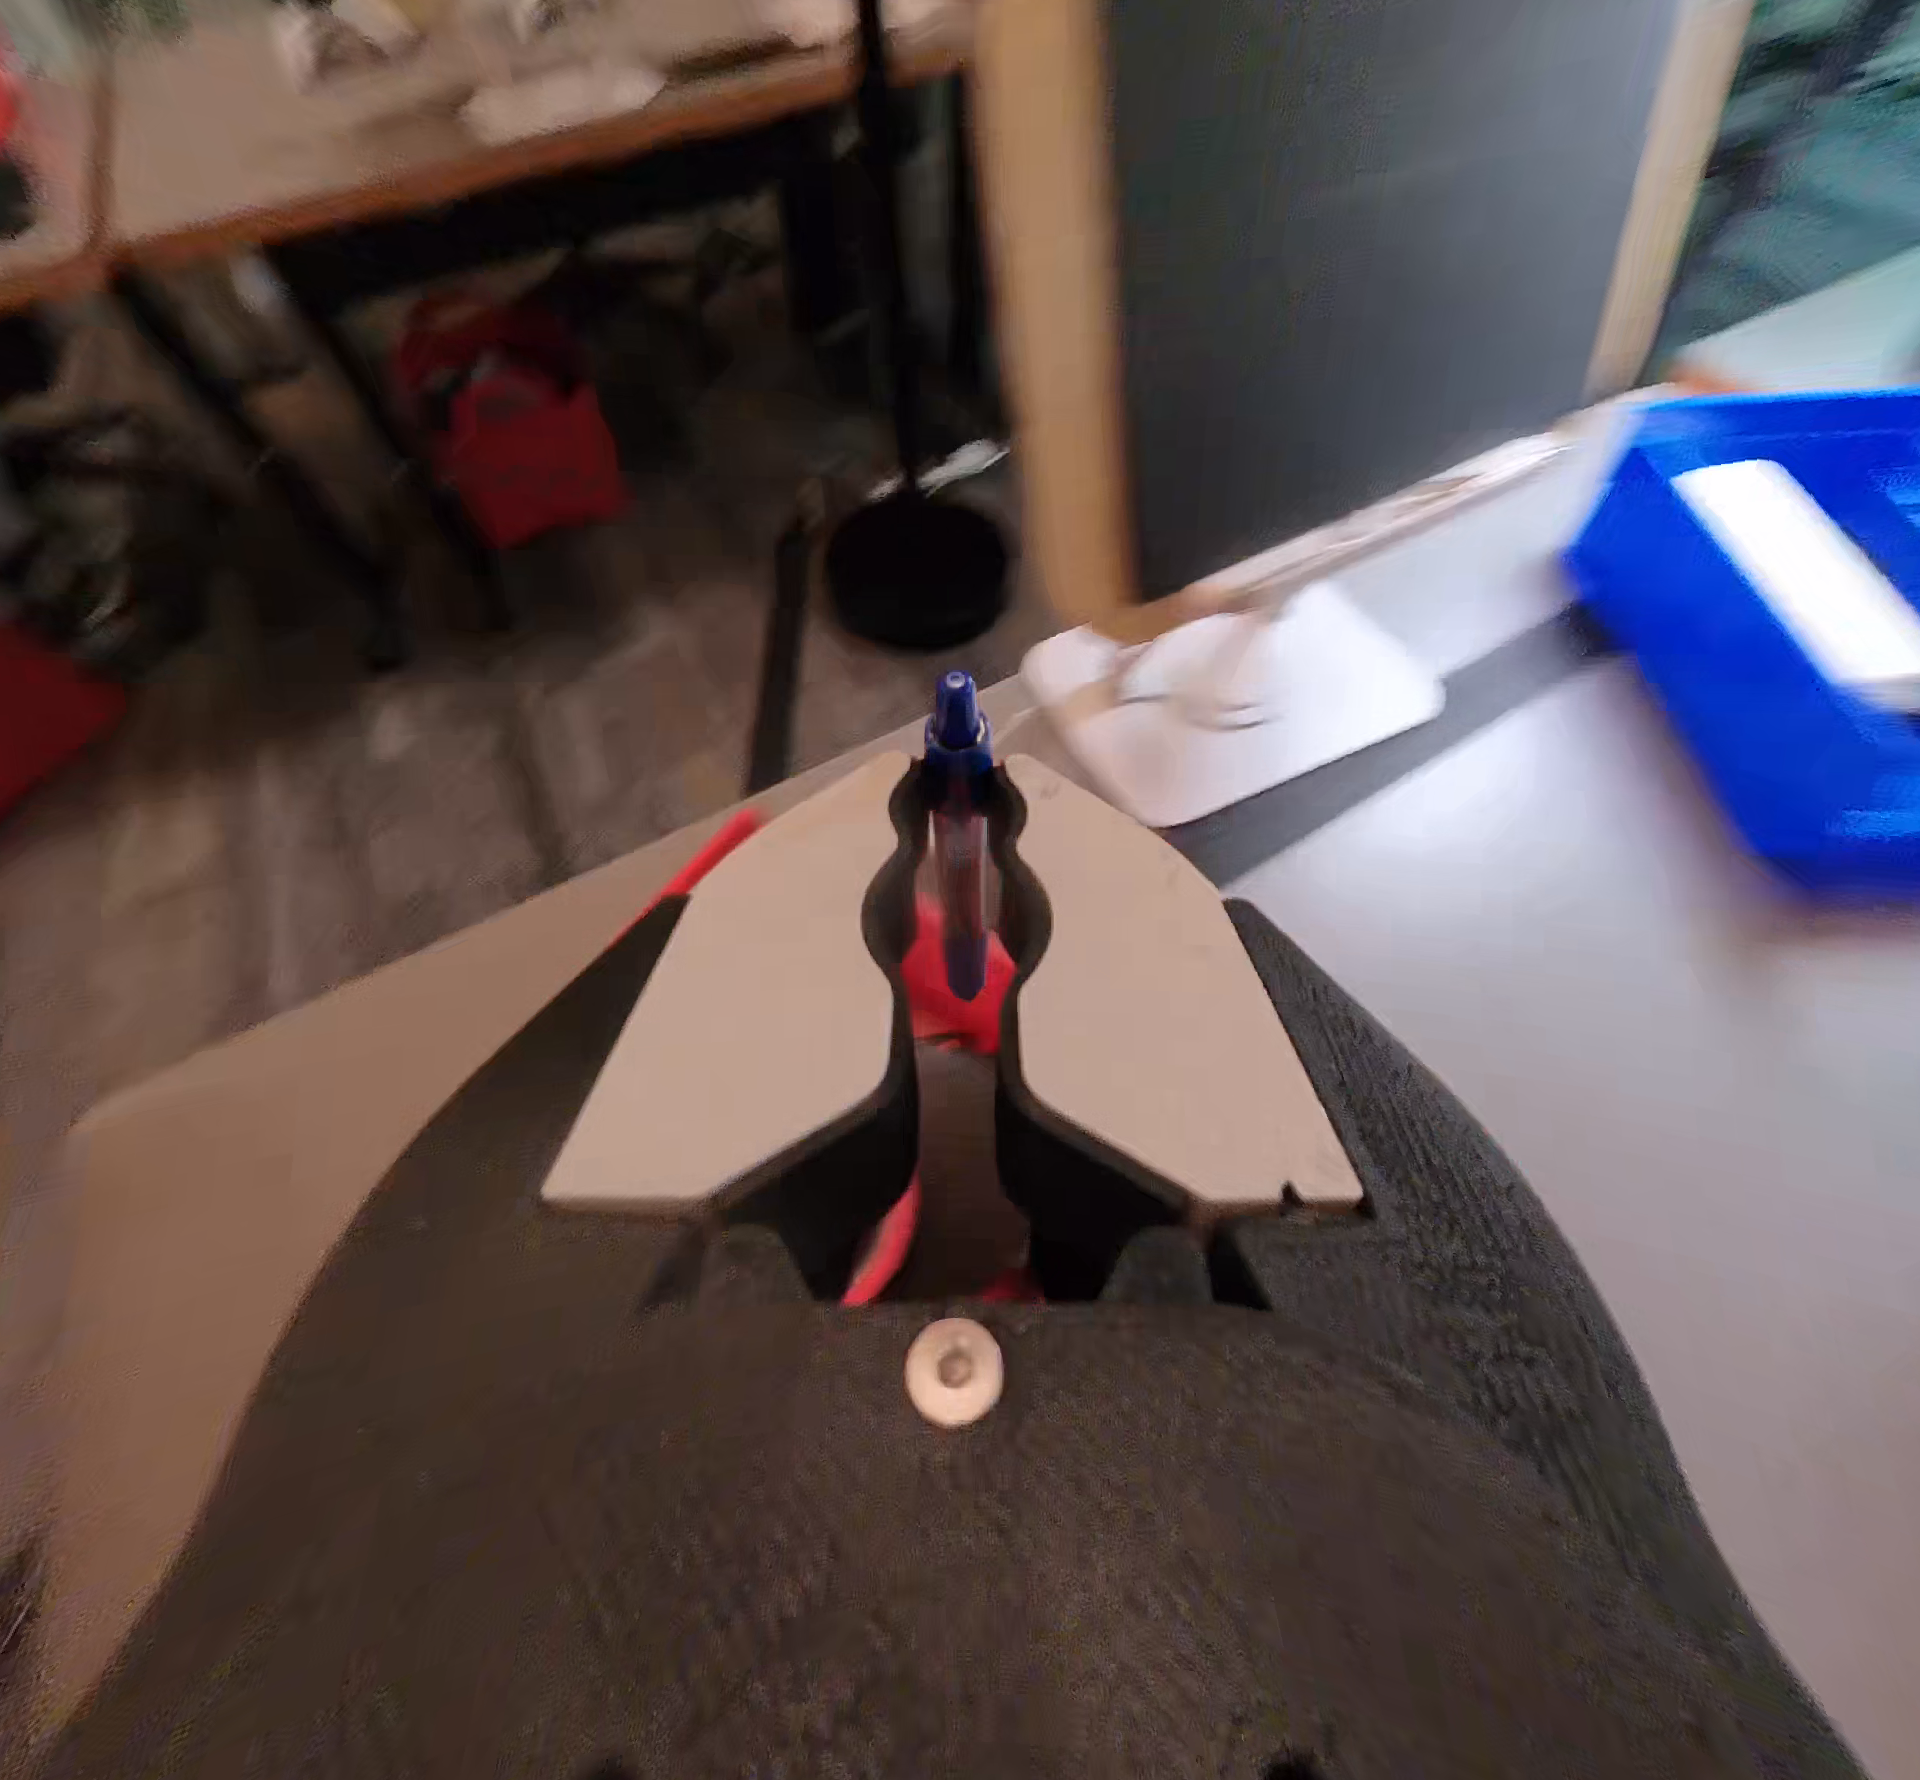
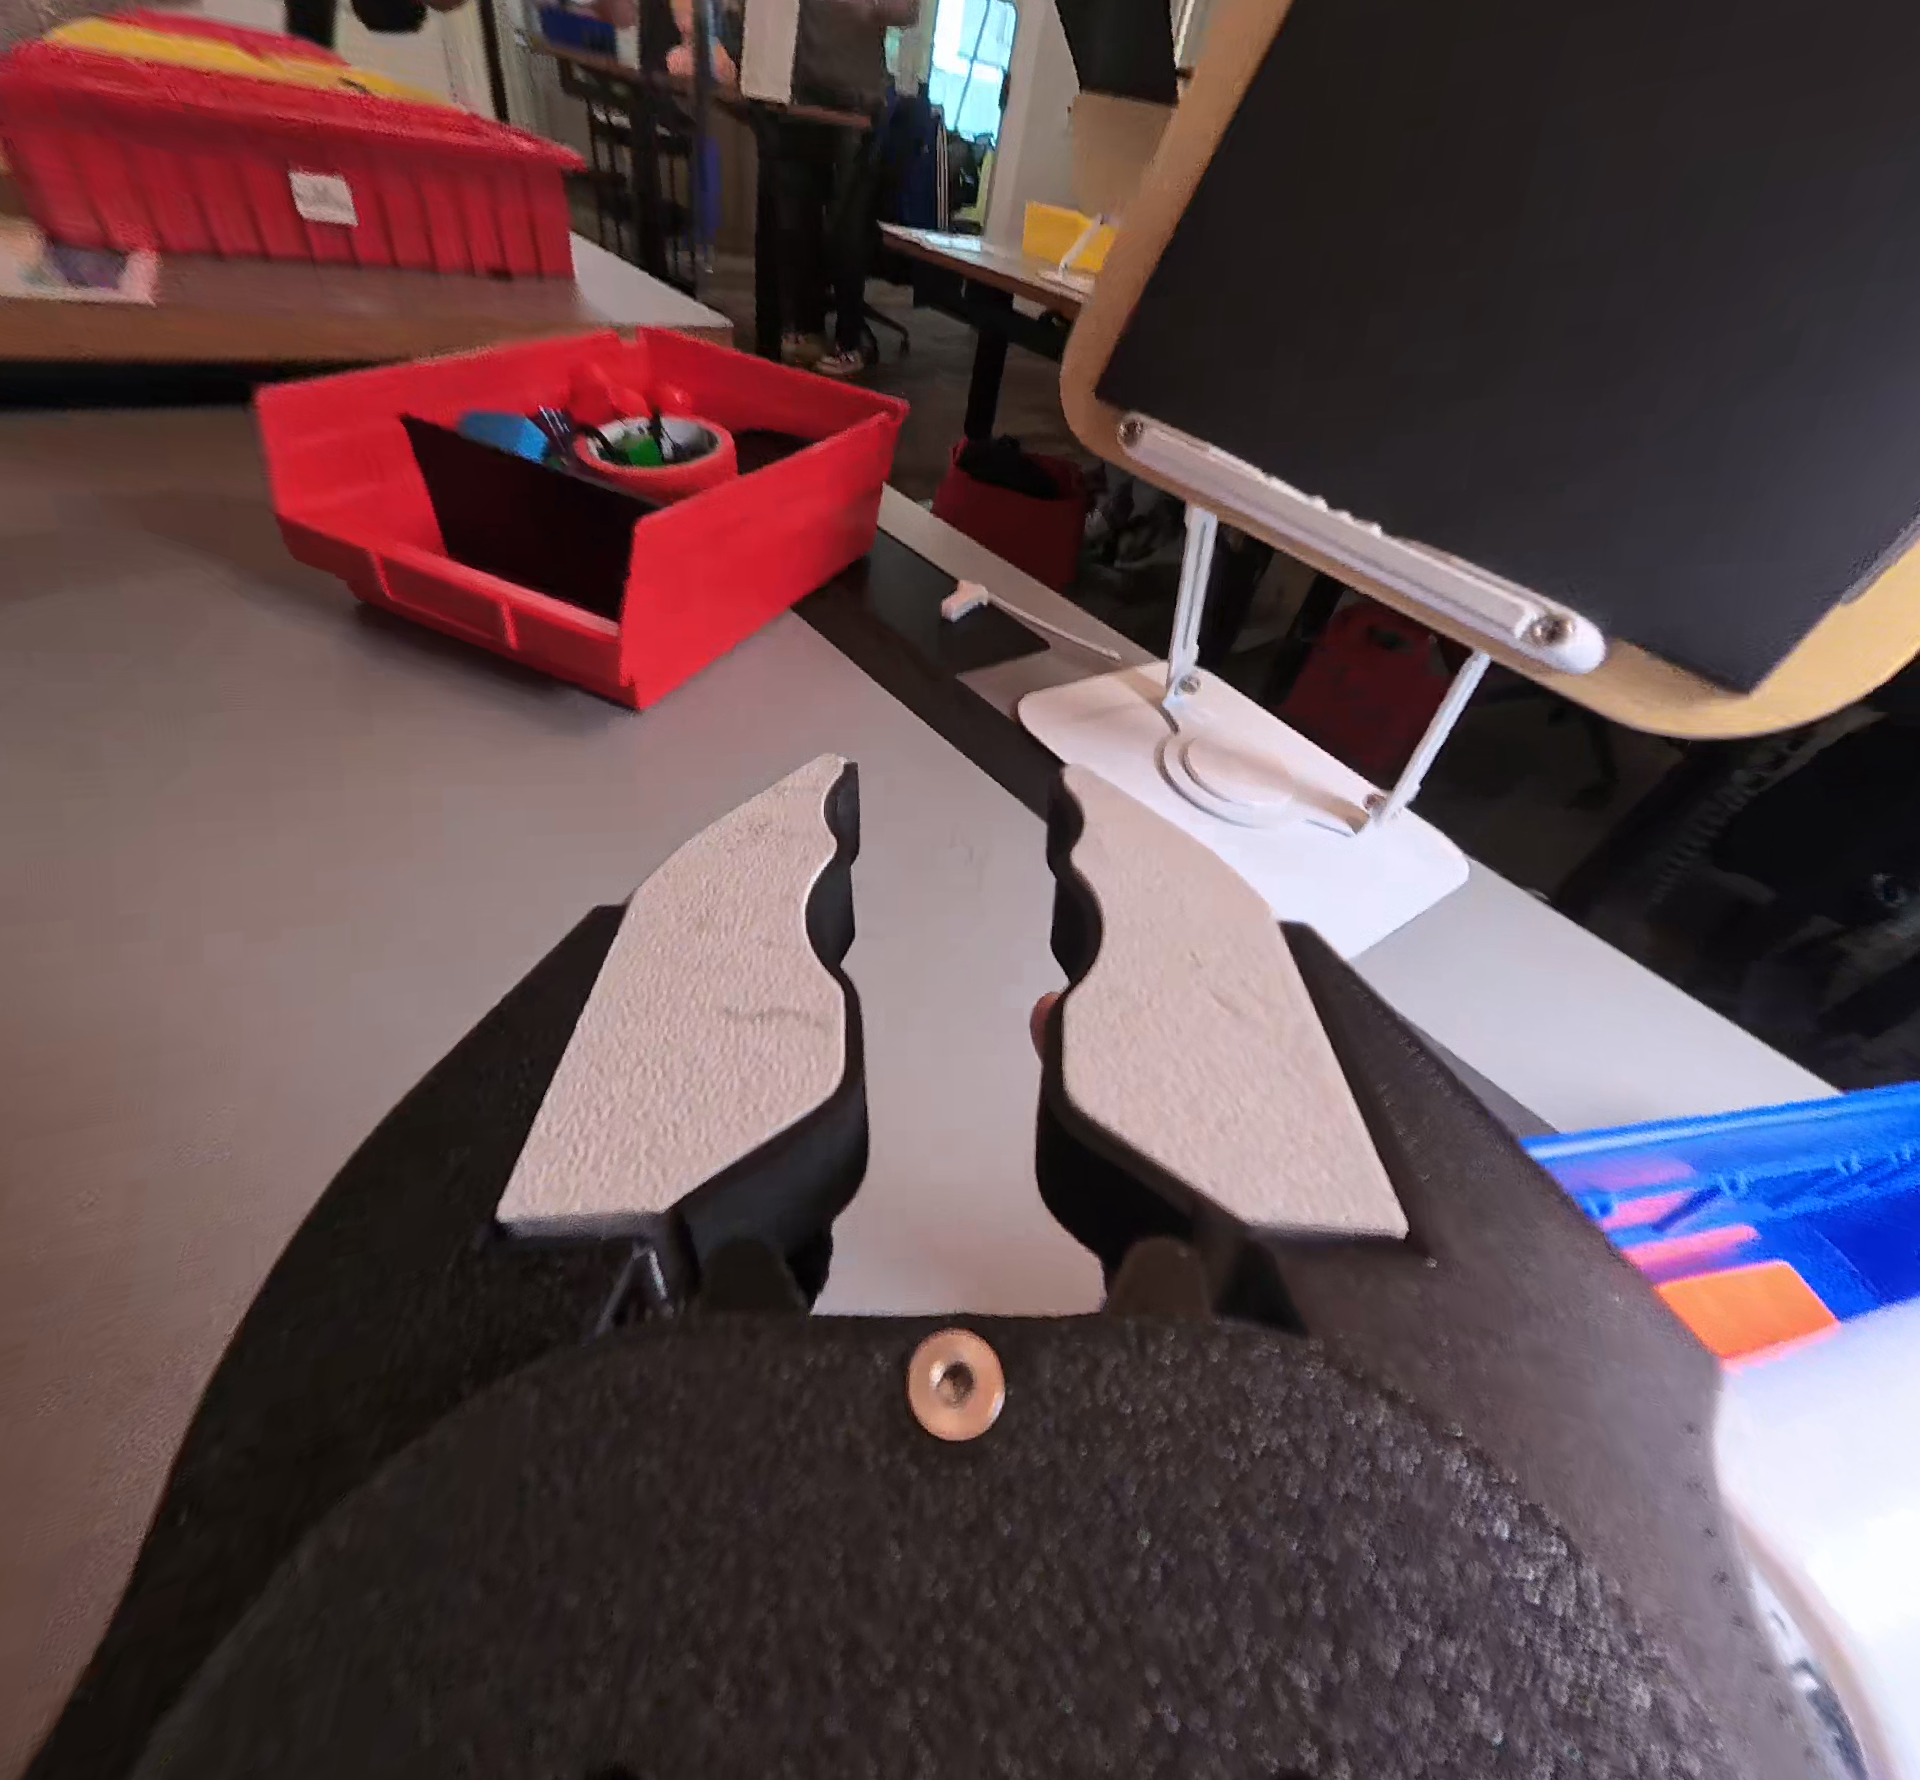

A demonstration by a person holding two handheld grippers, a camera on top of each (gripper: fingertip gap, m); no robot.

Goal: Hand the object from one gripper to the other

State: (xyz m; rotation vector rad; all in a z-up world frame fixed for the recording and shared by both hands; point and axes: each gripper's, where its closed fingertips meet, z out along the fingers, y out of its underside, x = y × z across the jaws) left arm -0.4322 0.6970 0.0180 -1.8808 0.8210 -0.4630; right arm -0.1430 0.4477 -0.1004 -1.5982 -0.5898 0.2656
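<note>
My left gripper is shut on a blue pen. The pen stands between the fingertips, its blue tip poking out past them over the table's far edge. Something red shows below the pen through the gap between the fingers. My right gripper is open and empty, low over the grey table. Neither gripper shows in the other's view.
A red bin with tape rolls and small items stands ahead left of my right gripper. A black panel on a white stand is ahead right; the stand shows too. A blue bin sits right. People stand far behind. About 40 cm separates my left fingertips from my right.
</note>
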